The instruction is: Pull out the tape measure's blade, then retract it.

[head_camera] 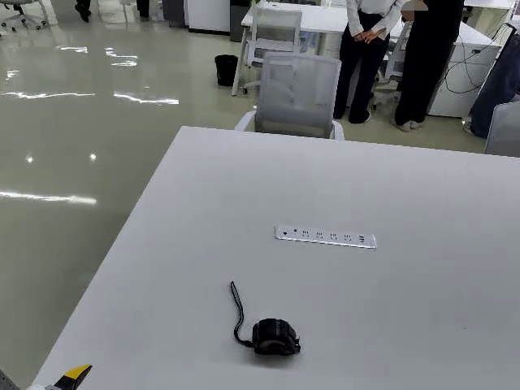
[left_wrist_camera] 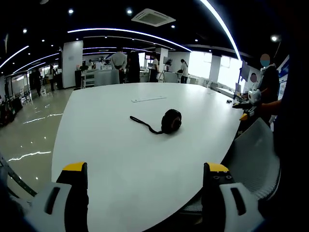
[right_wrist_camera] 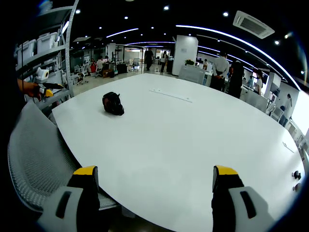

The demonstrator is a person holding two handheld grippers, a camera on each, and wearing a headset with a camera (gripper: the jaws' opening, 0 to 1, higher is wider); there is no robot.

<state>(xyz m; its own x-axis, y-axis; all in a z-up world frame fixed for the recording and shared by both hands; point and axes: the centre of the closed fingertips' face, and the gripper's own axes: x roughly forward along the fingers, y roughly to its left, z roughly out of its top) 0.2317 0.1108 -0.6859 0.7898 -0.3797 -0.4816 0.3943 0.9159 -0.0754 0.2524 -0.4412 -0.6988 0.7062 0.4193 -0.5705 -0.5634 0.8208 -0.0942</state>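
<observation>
White table (head_camera: 422,325) filled lower head view, power strip (head_camera: 325,236) at its centre. Tape measure (head_camera: 275,336) lay at lower centre, black strap (head_camera: 236,309) trailing toward upper left. Left gripper (left_wrist_camera: 146,167) jaws stood wide apart over near table edge, tape measure above centre. Right gripper (right_wrist_camera: 155,170) jaws also stood apart, tape measure at upper left.

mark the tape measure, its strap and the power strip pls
tape measure (head_camera: 276,336): head view, middle of the black case.
strap (head_camera: 239,302): head view, midway along the black cord.
power strip (head_camera: 325,236): head view, middle of its white top face.
</observation>
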